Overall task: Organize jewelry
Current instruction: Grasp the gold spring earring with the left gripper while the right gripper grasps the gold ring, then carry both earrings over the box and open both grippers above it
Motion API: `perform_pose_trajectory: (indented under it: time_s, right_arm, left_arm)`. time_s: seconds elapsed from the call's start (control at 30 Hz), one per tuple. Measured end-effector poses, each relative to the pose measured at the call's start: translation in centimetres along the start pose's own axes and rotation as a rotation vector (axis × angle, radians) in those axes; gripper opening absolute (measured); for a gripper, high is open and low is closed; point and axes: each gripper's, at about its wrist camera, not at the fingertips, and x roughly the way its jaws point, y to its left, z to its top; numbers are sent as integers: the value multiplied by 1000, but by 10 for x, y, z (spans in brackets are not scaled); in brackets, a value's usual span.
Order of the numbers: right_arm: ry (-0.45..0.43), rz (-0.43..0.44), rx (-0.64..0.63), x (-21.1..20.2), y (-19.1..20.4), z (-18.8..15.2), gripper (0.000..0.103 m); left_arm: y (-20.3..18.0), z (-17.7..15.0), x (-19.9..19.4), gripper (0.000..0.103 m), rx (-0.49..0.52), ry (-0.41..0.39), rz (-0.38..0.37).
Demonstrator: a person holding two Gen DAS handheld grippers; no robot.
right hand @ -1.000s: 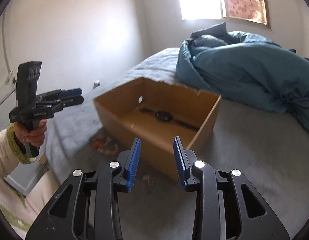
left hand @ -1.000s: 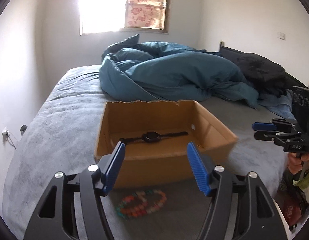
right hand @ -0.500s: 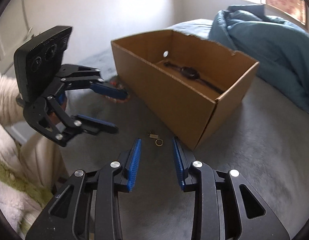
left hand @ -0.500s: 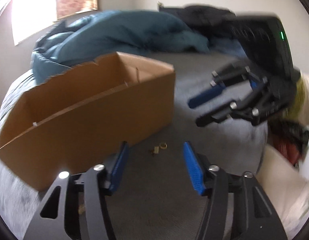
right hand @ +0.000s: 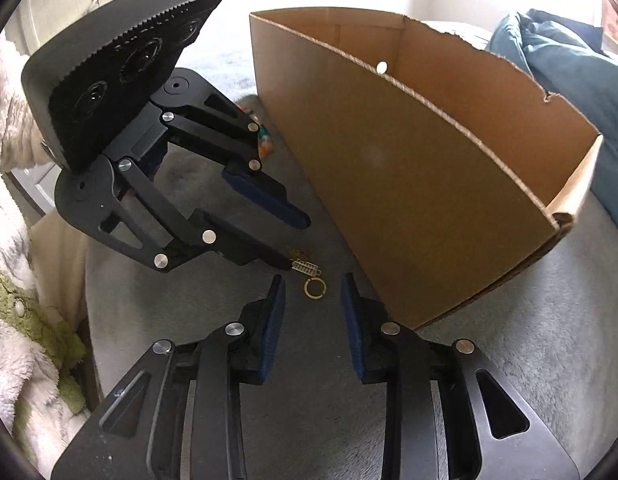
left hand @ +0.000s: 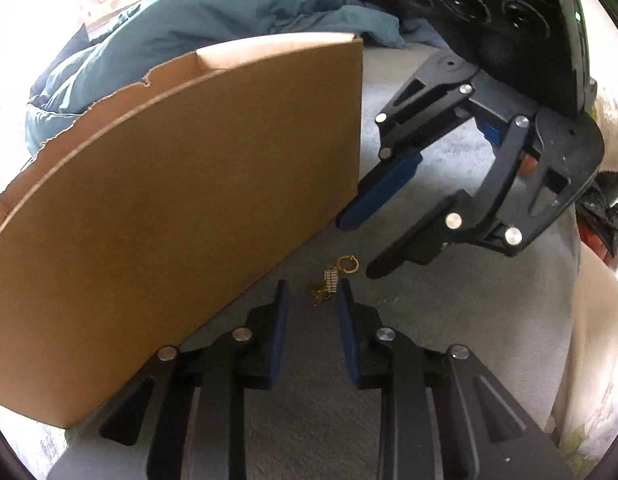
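**Left wrist view: both grippers closing in on earrings by the box**

Left wrist view is showing the left gripper (left hand: 311, 294) at lower centre, jaws closing, a gold drop earring (left hand: 327, 285) lying between the tips, not yet pinched. The hoop (left hand: 348, 264) is lying just above it, beside the box (left hand: 189, 200) wall. The right gripper (left hand: 351, 246) is reaching in from the right, jaws narrowing, gripping nothing.

Advice: one piece per gripper; tips low into the blanket (left hand: 449, 320), squeezing slowly, since small pieces could slip.

Right wrist view is adding the hoop (right hand: 315, 289) centred between the right tips (right hand: 313, 292), the box's hole (right hand: 382, 67), beads (right hand: 265, 142) at upper left.
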Motion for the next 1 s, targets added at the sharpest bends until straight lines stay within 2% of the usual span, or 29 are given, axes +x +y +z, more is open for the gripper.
perform_pose_trajectory:
  time_s: [0.17,0.47,0.57,1.0]
  right_arm:
    - [15,10,-14,6,-1,-1,19]
    - [47,21,-48,22,-5,1,18]
    - [49,19,-42,28,-6,4,11]
    - [27,-2,-1,12,-10,-2,10]
  left_arm:
    - [-1,-2,7,20,11,17,-8]
    - [7,6,17,12,33,32,-39]
    - [3,7,23,8,51,34,-29]
    - [6,5,5,7,26,-1,8]
